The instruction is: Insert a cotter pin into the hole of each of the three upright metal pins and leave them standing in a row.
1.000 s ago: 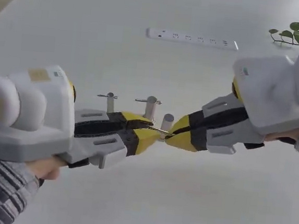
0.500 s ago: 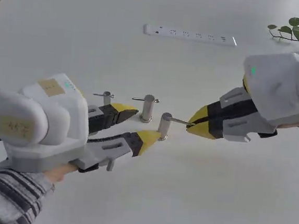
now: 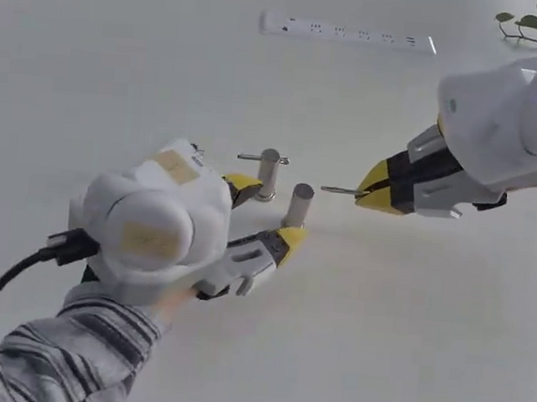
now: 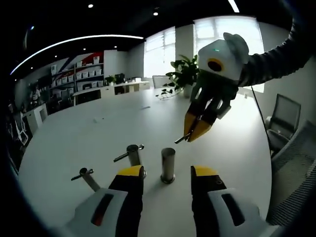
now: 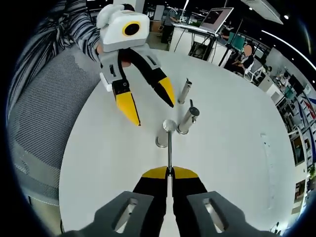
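Head view: left gripper [image 3: 268,210] at lower centre, jaws apart either side of the bare metal pin [image 3: 298,204], and I can't tell if they touch it. Right gripper [image 3: 373,193] sits right of centre, jaws clamped on a cotter pin [image 3: 340,190], its tip near the bare pin but apart from it. The middle metal pin [image 3: 268,175] just behind has its cotter through. Left gripper view: three pins stand in a row on the white table [image 4: 98,128]. The far metal pin [image 4: 89,177] at lower left is also cottered, and the bare one is upright between the jaws. Right gripper view: the held cotter points up-frame at the bare pin's top and is not in the hole. My read: two of three done, last insertion left.
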A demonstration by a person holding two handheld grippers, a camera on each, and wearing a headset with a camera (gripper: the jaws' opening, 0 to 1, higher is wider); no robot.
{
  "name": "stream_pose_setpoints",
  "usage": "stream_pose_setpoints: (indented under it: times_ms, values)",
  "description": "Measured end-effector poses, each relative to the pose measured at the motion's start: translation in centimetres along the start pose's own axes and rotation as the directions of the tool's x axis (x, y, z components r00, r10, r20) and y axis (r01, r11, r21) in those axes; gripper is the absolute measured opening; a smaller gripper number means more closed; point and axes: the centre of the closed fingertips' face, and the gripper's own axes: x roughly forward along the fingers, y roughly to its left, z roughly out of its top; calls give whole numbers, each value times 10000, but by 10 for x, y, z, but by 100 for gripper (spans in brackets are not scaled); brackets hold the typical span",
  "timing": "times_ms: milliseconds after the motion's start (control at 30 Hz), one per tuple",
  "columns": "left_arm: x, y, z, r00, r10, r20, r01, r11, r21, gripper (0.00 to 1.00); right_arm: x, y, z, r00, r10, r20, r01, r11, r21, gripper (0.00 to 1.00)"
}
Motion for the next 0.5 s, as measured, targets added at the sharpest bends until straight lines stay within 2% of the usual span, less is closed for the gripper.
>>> stream_pose_setpoints:
  times_ms: [167,500]
  values:
    - [11,3,-3,9997,228,-85,-230,9996,-191,34,8,0,-3,9998,171,-93,-173,9997,-189,0]
    - [25,0,-15,9986,192,-502,-212,9990,-404,25,14,2,-3,9992,397,64,-396,9991,-146,0]
